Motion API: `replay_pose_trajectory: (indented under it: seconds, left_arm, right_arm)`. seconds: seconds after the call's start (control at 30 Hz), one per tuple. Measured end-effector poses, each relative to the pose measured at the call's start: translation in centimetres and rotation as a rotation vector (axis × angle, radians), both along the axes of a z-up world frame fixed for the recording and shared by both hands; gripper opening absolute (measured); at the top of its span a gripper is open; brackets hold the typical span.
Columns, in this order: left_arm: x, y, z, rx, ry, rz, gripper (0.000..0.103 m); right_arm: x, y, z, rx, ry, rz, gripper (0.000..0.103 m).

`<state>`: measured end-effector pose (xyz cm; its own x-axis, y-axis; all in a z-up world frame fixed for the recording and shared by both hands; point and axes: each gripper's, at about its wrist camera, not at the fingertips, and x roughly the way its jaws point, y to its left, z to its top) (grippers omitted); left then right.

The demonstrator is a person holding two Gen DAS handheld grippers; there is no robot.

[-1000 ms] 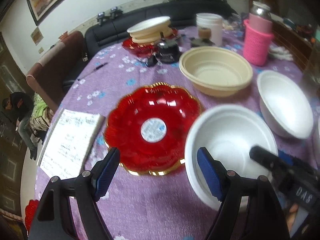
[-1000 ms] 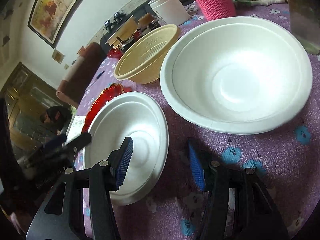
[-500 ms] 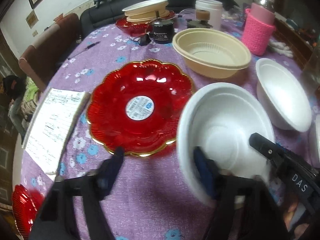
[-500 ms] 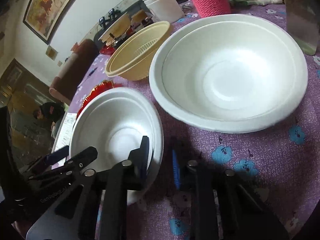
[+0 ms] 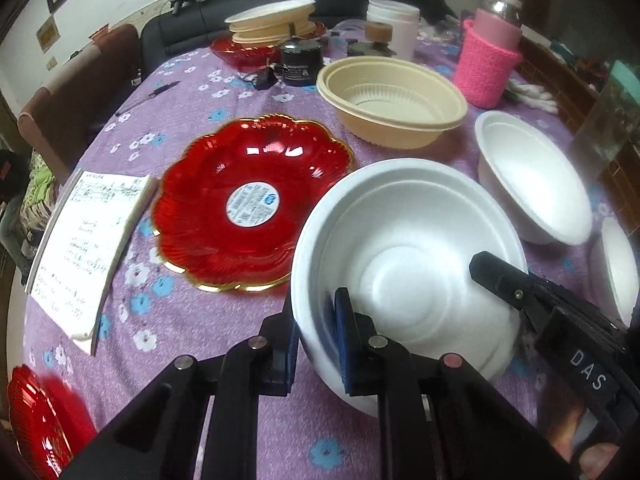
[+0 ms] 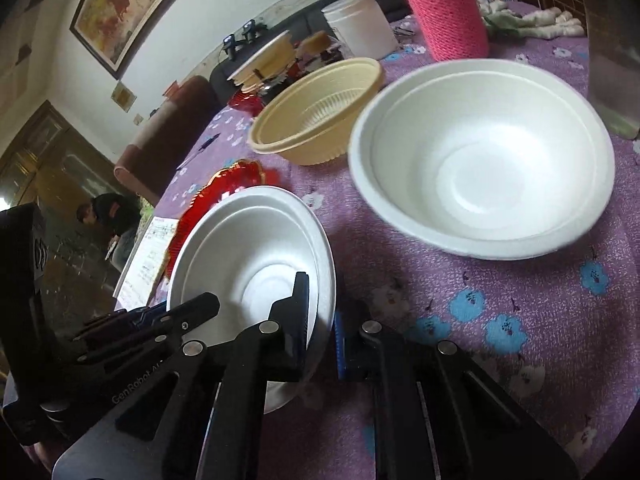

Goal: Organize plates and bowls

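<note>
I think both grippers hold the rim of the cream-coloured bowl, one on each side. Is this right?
Not quite. Both grippers, left gripper and right gripper, hold the rim of the near white foam bowl, not the cream bowl, which stands untouched farther back. The left wrist view shows it.

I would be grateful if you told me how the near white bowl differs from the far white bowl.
The near white bowl is pinched at its rim by the left claw and the right claw; the far white bowl stands free. The near one tilts, overlapping the red plate; the far one sits level on cloth. Both are empty white foam.
</note>
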<state>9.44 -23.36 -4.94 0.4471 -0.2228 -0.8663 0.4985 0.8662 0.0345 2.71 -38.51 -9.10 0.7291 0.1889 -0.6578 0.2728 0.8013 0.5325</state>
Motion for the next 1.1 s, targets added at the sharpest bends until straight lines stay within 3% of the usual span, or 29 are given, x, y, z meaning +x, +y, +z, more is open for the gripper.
replay_pose_trajectory:
  seconds: [0.33, 0.93, 1.1]
  left_arm:
    - [-2.9, 5.7, 2.3, -0.024, -0.066, 0.071, 0.016]
    - [-6.7, 25.6, 4.6, -0.067, -0.15, 0.389, 0.016]
    - [-6.6, 24.9, 5.2, -0.061, -0.179, 0.377, 0.016]
  right_arm:
    - [-1.8, 5.9, 2.7, -0.041, -0.058, 0.066, 0.01]
    - [-0.2, 25.1, 6.1, -0.099, -0.135, 0.415, 0.011]
    - [-0.7, 25.7, 6.6, -0.131, -0.156, 0.395, 0.011]
